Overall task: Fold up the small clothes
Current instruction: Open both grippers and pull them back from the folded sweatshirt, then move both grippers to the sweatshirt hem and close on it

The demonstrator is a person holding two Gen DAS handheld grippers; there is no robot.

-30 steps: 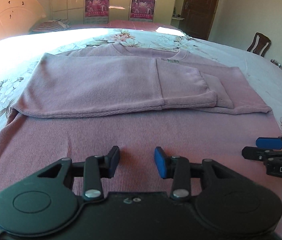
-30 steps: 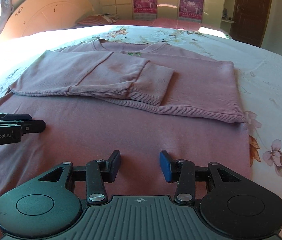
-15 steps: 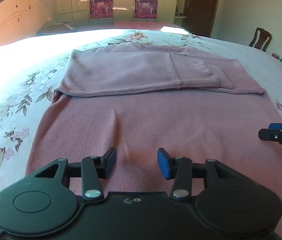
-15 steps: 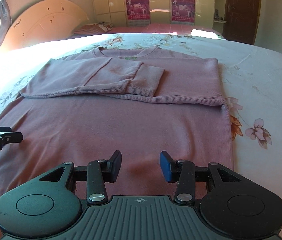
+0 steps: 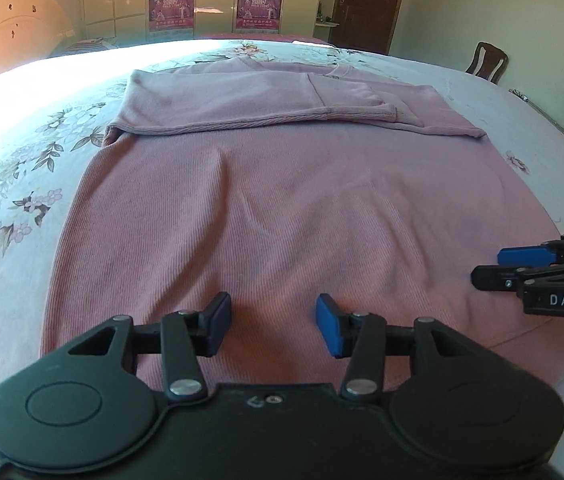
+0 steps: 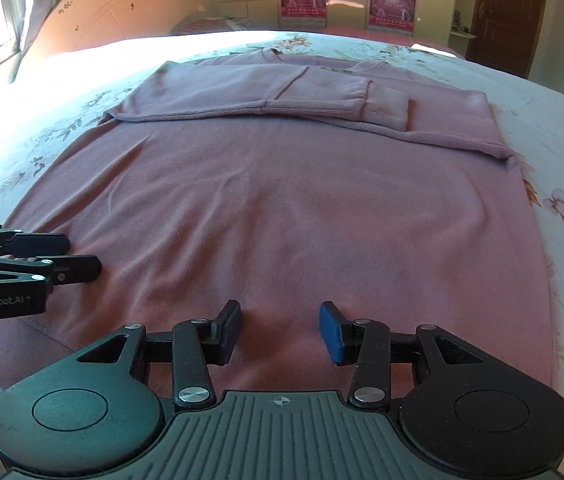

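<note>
A pink knit sweater (image 5: 282, 200) lies flat on the bed, its two sleeves (image 5: 242, 108) folded across the chest at the far end. It also shows in the right wrist view (image 6: 282, 200), sleeves (image 6: 282, 100) crossed. My left gripper (image 5: 273, 322) is open and empty, just above the sweater's near hem on the left side. My right gripper (image 6: 281, 327) is open and empty above the near hem on the right side. Each gripper shows in the other's view: the right one (image 5: 522, 268), the left one (image 6: 42, 256).
The bed has a pale floral sheet (image 5: 14, 184) around the sweater. A curved headboard (image 6: 122, 16) and a pillow (image 6: 210, 24) lie at the far left. A wooden chair (image 5: 486, 60) and a dark door (image 5: 366, 4) are at the right.
Both grippers have drawn back toward the sweater's near hem, so more of the body lies ahead of them. Both stay open. The sweater has not moved.
</note>
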